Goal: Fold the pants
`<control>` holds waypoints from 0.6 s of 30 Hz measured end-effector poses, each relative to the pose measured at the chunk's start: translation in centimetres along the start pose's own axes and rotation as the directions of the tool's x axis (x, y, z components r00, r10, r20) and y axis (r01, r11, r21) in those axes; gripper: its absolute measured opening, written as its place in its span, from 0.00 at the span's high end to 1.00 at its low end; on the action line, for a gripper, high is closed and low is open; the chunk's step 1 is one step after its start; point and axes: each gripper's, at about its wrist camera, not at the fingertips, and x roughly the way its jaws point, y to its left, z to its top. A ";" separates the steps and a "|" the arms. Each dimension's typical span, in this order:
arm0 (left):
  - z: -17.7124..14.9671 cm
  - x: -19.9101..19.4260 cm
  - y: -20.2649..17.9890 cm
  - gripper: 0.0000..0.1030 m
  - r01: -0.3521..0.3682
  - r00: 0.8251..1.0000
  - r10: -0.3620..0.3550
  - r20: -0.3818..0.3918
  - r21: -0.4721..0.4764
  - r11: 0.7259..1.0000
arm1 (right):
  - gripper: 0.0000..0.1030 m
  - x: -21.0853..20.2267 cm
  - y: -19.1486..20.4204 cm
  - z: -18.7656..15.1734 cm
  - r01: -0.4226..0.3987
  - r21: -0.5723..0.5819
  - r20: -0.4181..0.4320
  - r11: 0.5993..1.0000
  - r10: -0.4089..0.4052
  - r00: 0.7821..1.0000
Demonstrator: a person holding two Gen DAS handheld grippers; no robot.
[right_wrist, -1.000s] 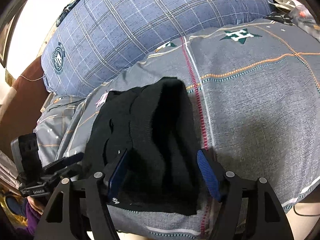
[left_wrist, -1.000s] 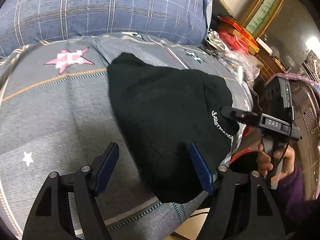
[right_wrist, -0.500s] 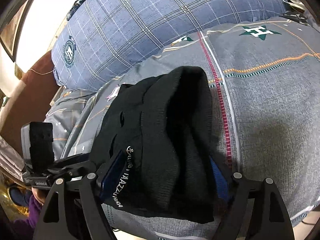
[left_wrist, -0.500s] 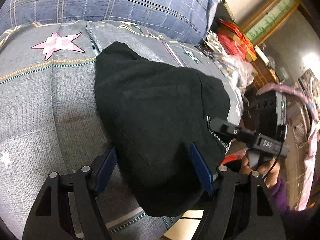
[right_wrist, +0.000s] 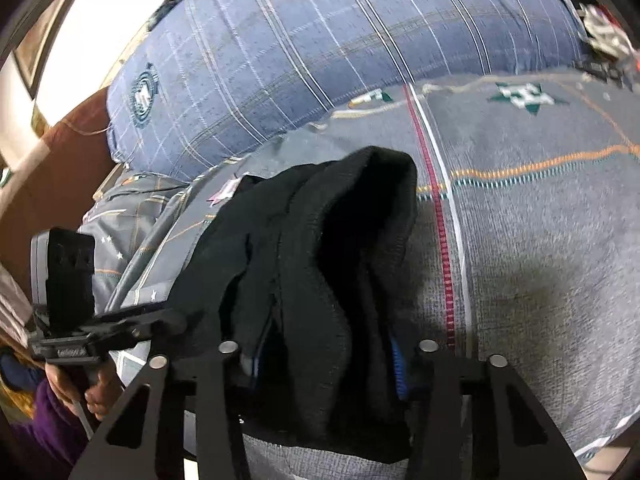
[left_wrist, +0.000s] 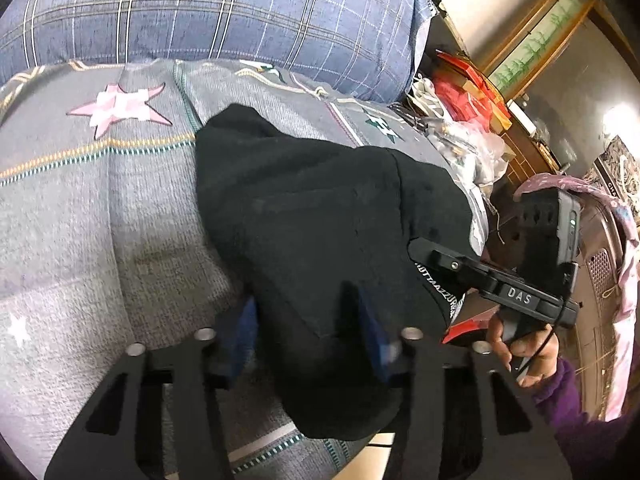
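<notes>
The black pants (left_wrist: pixel 320 216) lie folded in a thick bundle on the grey patterned bed cover (left_wrist: pixel 100 208). My left gripper (left_wrist: pixel 308 336) straddles the bundle's near end, its blue pads closed in against the cloth. My right gripper (right_wrist: pixel 324 356) grips the other end of the pants (right_wrist: pixel 320 248), blue pads pressed into the folded layers. The right gripper also shows in the left wrist view (left_wrist: pixel 492 280), at the bundle's right edge by white lettering on the waistband. The left gripper shows in the right wrist view (right_wrist: pixel 120 328) at the left.
A large blue plaid pillow (left_wrist: pixel 208 20) lies behind the pants. Bags and red boxes (left_wrist: pixel 460 100) are piled to the right of the bed. The bed's near edge (left_wrist: pixel 272 444) runs just under the grippers. A wooden headboard (right_wrist: pixel 48 184) stands at the left.
Both grippers have narrowed from wide open to closed on the ends of the folded pants. The bundle has lifted slightly at the right gripper's end.
</notes>
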 end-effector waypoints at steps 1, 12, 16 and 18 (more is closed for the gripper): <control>0.0 -0.1 0.1 0.66 0.002 1.000 -0.002 0.006 -0.003 1.000 | 0.60 -0.2 0.2 0.0 0.000 -0.012 0.008 1.000 0.000 1.000; 0.0 -0.6 0.2 0.78 -0.029 0.999 0.029 0.031 0.012 1.000 | 0.63 -1.7 1.5 -0.2 -0.023 -0.067 0.076 0.997 0.028 0.997; -0.2 -0.7 0.9 0.63 -0.058 0.998 0.059 0.014 -0.043 0.997 | 0.63 -0.9 0.8 -0.3 -0.010 -0.024 0.031 1.000 0.011 0.999; -0.4 -1.1 1.2 0.52 -0.080 0.996 0.081 0.023 -0.056 0.995 | 0.61 -0.8 0.5 -0.2 -0.015 -0.008 0.024 1.000 0.016 1.000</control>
